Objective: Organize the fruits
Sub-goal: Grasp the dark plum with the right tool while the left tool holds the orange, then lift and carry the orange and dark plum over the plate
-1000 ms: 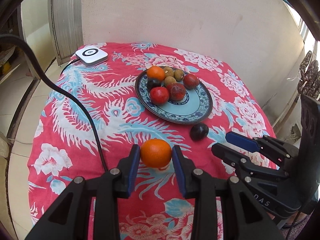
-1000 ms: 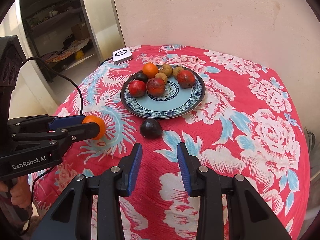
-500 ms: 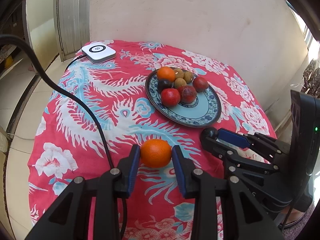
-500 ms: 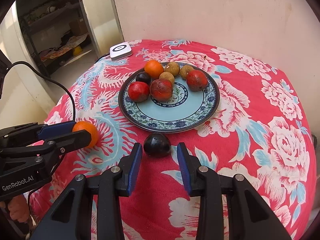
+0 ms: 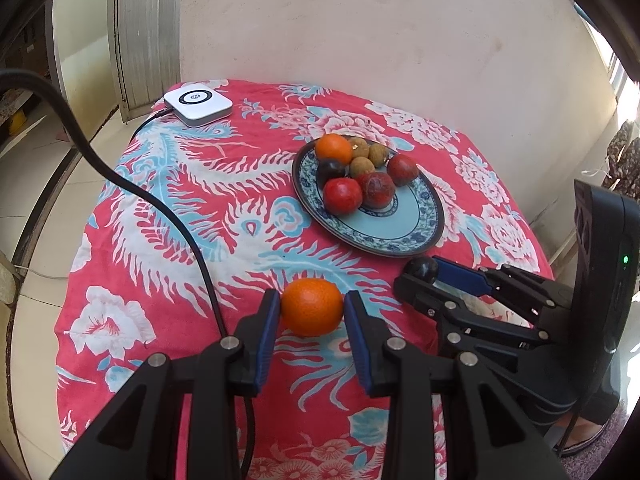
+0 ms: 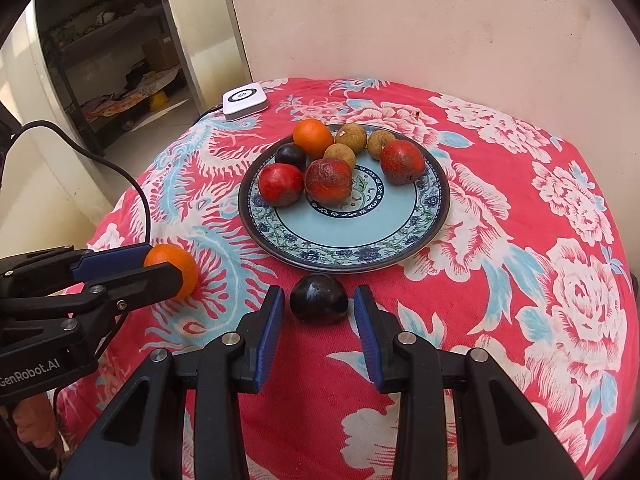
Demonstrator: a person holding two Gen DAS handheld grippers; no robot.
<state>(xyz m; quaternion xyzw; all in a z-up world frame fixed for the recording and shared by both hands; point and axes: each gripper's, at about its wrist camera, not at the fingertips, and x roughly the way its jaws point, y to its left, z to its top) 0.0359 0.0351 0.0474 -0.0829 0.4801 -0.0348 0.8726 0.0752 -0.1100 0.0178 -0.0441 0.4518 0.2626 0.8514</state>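
Left gripper [image 5: 312,312] is clamped on the orange [image 5: 311,306]; right gripper [image 6: 319,310], lower centre, gapes around the dark plum [image 6: 319,298], so squeeze gently before lifting to the plate [image 6: 434,216]

A red floral tablecloth [image 6: 520,208] covers the round table. A white square device [image 5: 198,104] with a dark ring on top sits at the cloth's 11 o'clock edge, a thin wire leaving its left side. A black cable [image 5: 168,216] crosses the cloth at 9 o'clock. A plain wall [image 6: 440,20] stands at 12 o'clock.
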